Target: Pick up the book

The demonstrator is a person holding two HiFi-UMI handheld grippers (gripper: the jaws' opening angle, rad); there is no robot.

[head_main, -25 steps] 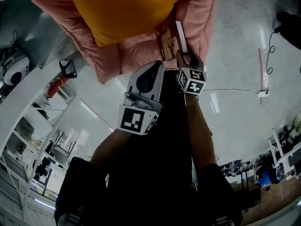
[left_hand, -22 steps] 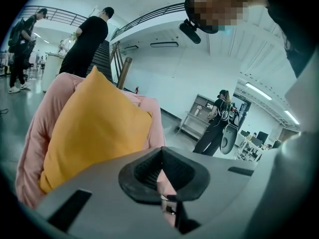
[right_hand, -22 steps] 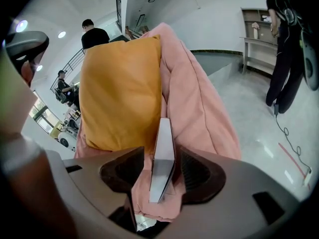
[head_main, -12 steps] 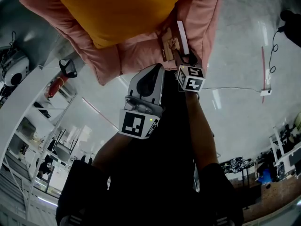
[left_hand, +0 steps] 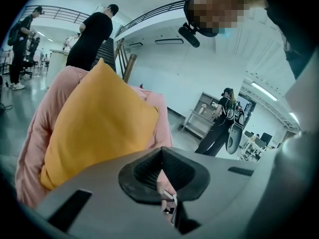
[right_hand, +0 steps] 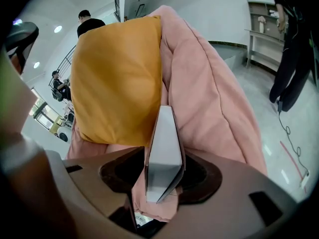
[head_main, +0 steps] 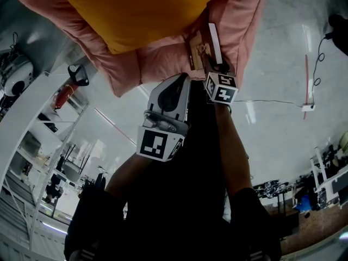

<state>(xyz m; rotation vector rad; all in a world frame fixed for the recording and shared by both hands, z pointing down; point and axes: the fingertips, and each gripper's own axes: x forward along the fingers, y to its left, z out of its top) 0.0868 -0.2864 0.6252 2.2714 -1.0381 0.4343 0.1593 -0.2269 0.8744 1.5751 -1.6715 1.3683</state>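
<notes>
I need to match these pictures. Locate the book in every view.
Head view: book upper centre, gripped by the right gripper.
Left gripper view: not clearly in it.
Right gripper view: book lower centre, clamped edge-on between the jaws.
Shared landmark: the yellow cushion.

1. The right gripper [head_main: 219, 68] has crept a little up the head view, towards the pink cushion [head_main: 163, 64]; the right marker cube [head_main: 221, 88] sits slightly higher than a second ago
2. The book [head_main: 215, 39] clamped between its jaws has gone with it: the white page edge now reaches farther up and to the right, and more of its length shows
3. The left gripper [head_main: 175, 83] has sunk a touch; the left marker cube [head_main: 157, 144] lies lower in the picture
4. The pink cushion's right edge has spread farther right, and the yellow pillow [head_main: 136, 10] fills more of the top
5. The black handle [head_main: 78, 73] at the left has slid slightly upward
</notes>
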